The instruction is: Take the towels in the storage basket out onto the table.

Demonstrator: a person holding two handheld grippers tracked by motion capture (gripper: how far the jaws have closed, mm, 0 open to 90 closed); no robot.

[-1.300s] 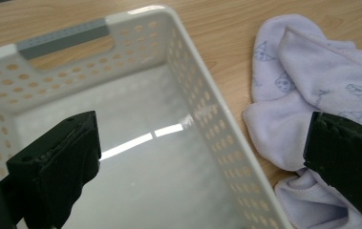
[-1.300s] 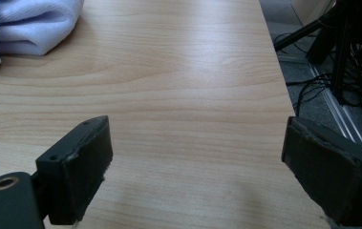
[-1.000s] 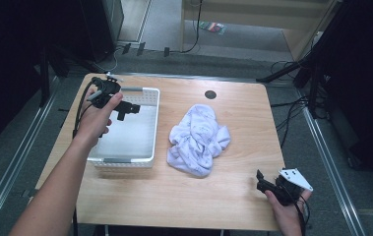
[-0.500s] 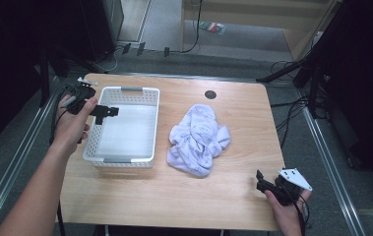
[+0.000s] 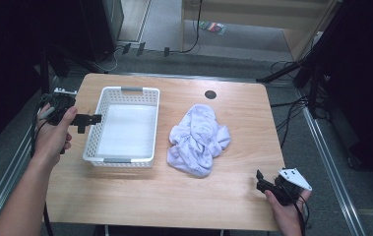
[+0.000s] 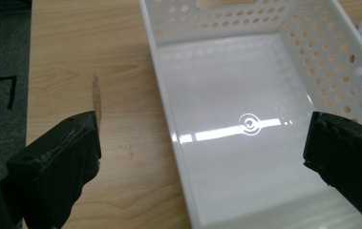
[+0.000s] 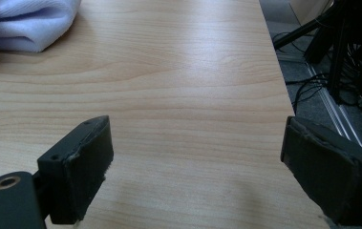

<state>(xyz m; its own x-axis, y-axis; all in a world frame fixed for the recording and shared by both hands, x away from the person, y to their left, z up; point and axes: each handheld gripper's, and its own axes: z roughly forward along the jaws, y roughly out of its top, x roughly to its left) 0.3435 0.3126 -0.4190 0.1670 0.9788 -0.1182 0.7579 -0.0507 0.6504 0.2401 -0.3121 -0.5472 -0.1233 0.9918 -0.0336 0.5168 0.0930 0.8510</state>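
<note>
- My left tool [image 5: 93, 119] hangs at the left edge of the white basket [image 5: 123, 159] — its jaws are wide apart, with nothing between them.
- In the left gripper view the basket's long left wall [image 6: 166, 102] runs up between the two jaws, so I think a good grip is close.
- The basket is empty and sits on the left half of the tabletop [image 5: 174, 194].
- The pale purple cloth [image 5: 197, 139] lies in a crumpled heap just to the right of the basket, not touching it as far as I can see.
- My right tool [image 5: 265, 183] rests low near the front right corner of the tabletop, jaws wide apart too, holding nothing — well away from the cloth.
- To do this well, I would go slow, put one jaw on each side of the thin wall, then squeeze.
- The basket looks light, so a quick push could make it slide into the cloth.
</note>
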